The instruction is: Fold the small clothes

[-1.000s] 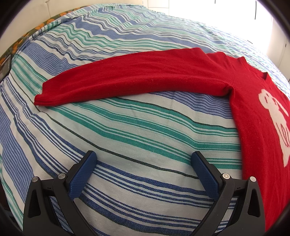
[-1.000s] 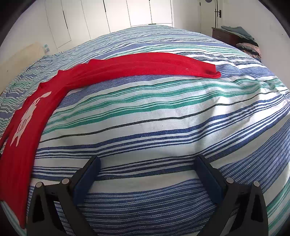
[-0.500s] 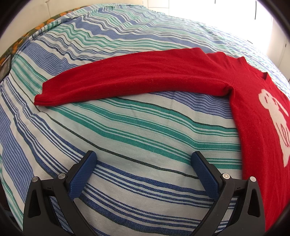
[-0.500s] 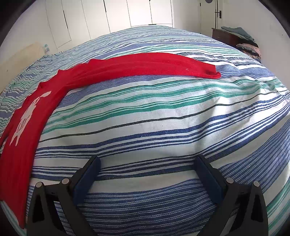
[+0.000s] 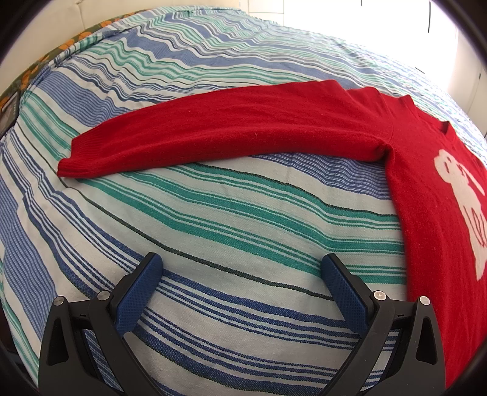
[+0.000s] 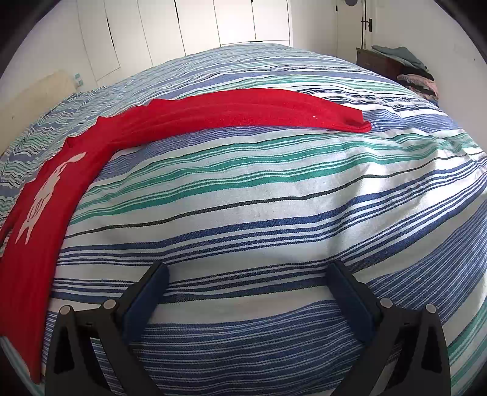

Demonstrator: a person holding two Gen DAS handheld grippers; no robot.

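Observation:
A red sweater [image 5: 426, 189] with a white figure on its chest lies flat on the striped bedspread [image 5: 228, 219]. In the left wrist view its sleeve [image 5: 228, 134] stretches out to the left, cuff at the far left. My left gripper [image 5: 243, 268] is open and empty, over bare bedspread below the sleeve. In the right wrist view the sweater body [image 6: 42, 207] lies at the left and its other sleeve [image 6: 258, 112] stretches right. My right gripper [image 6: 248, 271] is open and empty, over bedspread well short of that sleeve.
The bed fills both views. White wardrobe doors [image 6: 213, 27] stand behind it. A dark dresser [image 6: 380, 64] with piled clothes [image 6: 417, 82] stands at the far right. A patterned cloth [image 5: 33, 73] shows at the bed's far left edge.

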